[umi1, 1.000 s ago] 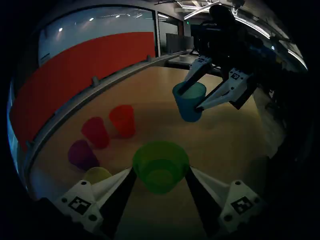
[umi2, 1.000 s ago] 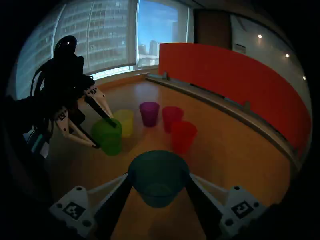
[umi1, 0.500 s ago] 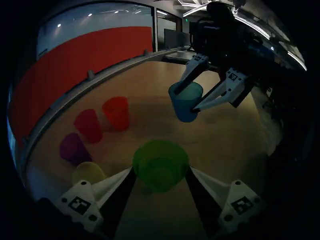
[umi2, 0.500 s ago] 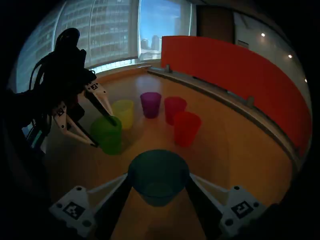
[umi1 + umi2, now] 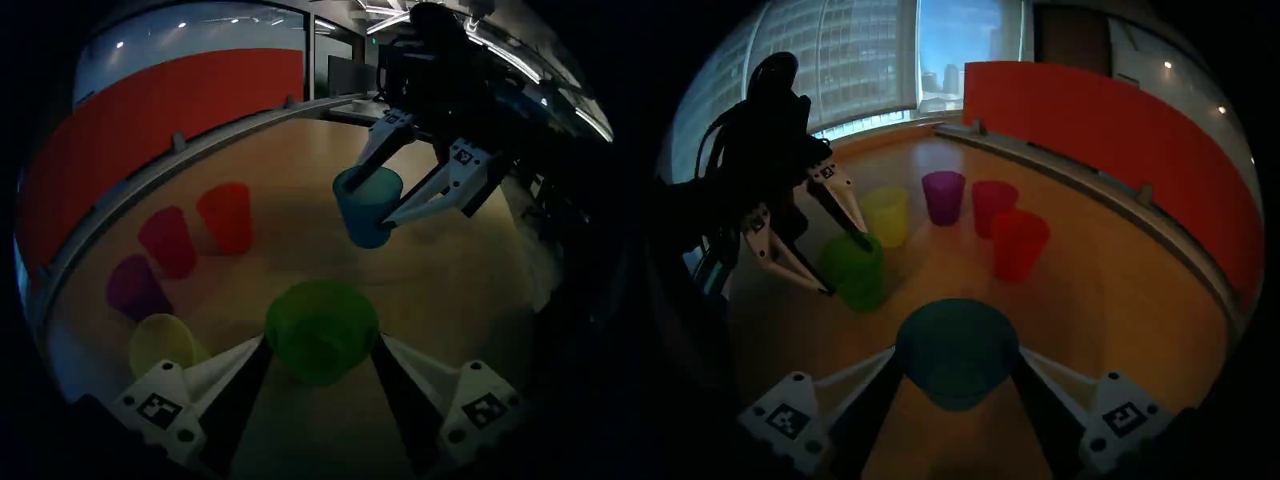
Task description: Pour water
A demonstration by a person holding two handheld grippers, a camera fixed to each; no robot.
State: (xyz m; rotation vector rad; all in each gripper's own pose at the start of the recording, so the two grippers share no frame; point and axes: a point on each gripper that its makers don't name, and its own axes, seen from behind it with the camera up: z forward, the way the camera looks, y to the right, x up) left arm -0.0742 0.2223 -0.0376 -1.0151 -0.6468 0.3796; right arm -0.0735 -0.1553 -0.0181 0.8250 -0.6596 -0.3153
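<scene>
Left gripper view has the left gripper (image 5: 322, 342) at 6 o'clock, both fingers pressed on the sides of the green cup (image 5: 322, 332). Near 2 o'clock, the right gripper (image 5: 366, 200) clamps the blue cup (image 5: 364, 212), which hangs tilted above the wooden table (image 5: 448, 272). From 8 round to 10 o'clock a curved row stands on the table: yellow cup (image 5: 160, 344), purple cup (image 5: 136, 286), pink cup (image 5: 166, 240), red cup (image 5: 226, 216). Right gripper view puts the blue cup (image 5: 958, 352) at 6 o'clock, gripped between the right gripper's (image 5: 958, 356) fingers. At 9 o'clock the left gripper (image 5: 848, 266) clasps the green cup (image 5: 852, 272), just beside the yellow cup (image 5: 886, 214). Whether either held cup contains water is too dark to tell
</scene>
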